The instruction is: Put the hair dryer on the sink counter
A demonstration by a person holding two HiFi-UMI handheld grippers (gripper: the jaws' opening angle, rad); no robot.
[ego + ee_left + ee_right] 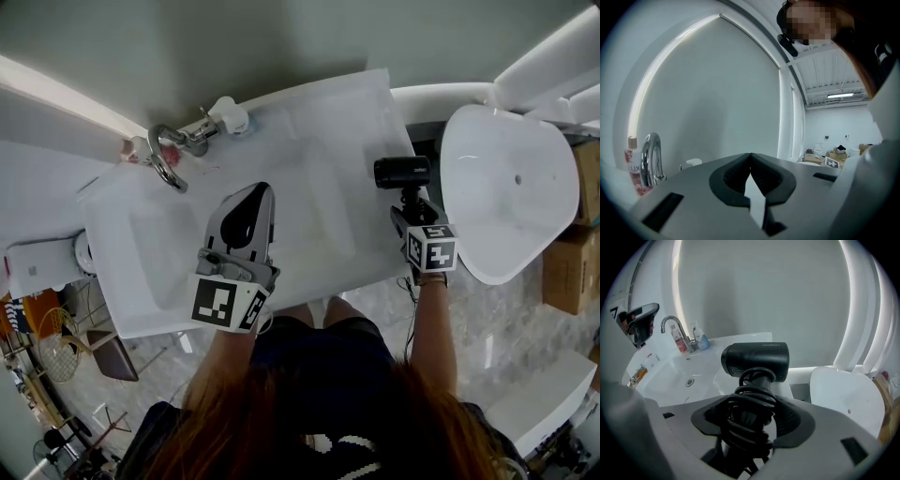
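A black hair dryer [402,172] has its cord wound round the handle. My right gripper [410,202] is shut on that wrapped handle, holding the dryer upright with its barrel [757,359] lying crosswise above the jaws. In the head view it hangs over the right end of the white sink counter [328,141]; whether it touches the counter I cannot tell. My left gripper [258,195] hovers over the middle of the counter beside the basin [164,244]. Its jaws meet at the tips [750,157] with nothing between them.
A chrome faucet [169,155] and a pink bottle [633,164] stand at the back of the basin. A white bathtub [511,187] lies just right of the counter, with cardboard boxes [572,272] beyond it. A wall runs behind the counter.
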